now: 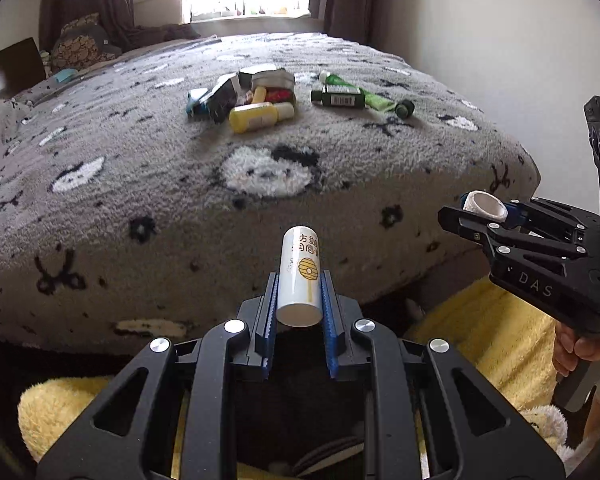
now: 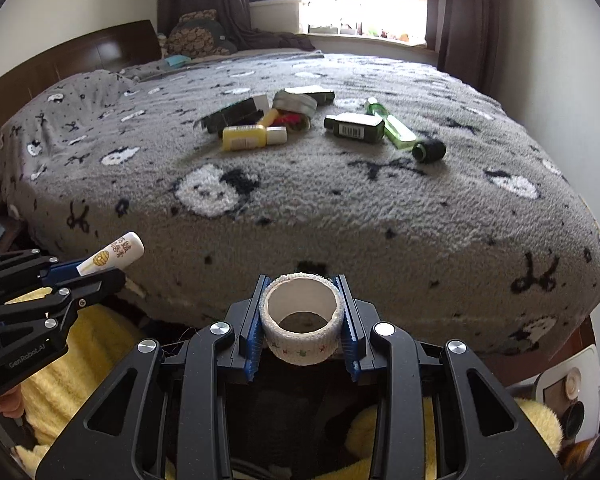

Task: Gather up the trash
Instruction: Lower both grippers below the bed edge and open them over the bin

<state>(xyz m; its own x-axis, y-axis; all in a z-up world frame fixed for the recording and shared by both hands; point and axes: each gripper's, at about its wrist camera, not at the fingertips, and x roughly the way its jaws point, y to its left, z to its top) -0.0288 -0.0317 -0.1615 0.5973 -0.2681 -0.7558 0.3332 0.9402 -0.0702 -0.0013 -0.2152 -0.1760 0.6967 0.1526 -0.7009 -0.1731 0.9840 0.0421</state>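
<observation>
Gripping a white cylindrical tube printed with a yellow honeycomb mark (image 1: 300, 280), the left gripper (image 1: 299, 300) has both blue ribbed fingers pressed against the tube's sides. The tube points forward, and its far end projects beyond the fingertips. This gripper is held in front of the near edge of the grey fleece blanket with black and white figures (image 1: 260, 168) that covers the bed.

The right gripper (image 2: 303, 312) is clamped on a white tape roll with small coloured markings on its outer band (image 2: 302, 320). The roll's open core faces upward toward the camera. In the left wrist view the same roll (image 1: 485, 206) sits at the tip of the right gripper (image 1: 488, 216), level with the blanket edge.

Remaining items lie on the blanket, well apart from both grippers:
- a yellow plastic bottle with a white cap (image 2: 252, 136), lying on its side;
- a dark box (image 2: 232, 114), touching the yellow bottle;
- a dark green bottle with a barcode label (image 2: 356, 128);
- a light green tube (image 2: 392, 126), just beside the dark green bottle;
- a dark green round cap (image 2: 430, 151), near the tube's end.

Yellow plush fabric (image 1: 492, 328) lies below both grippers.
</observation>
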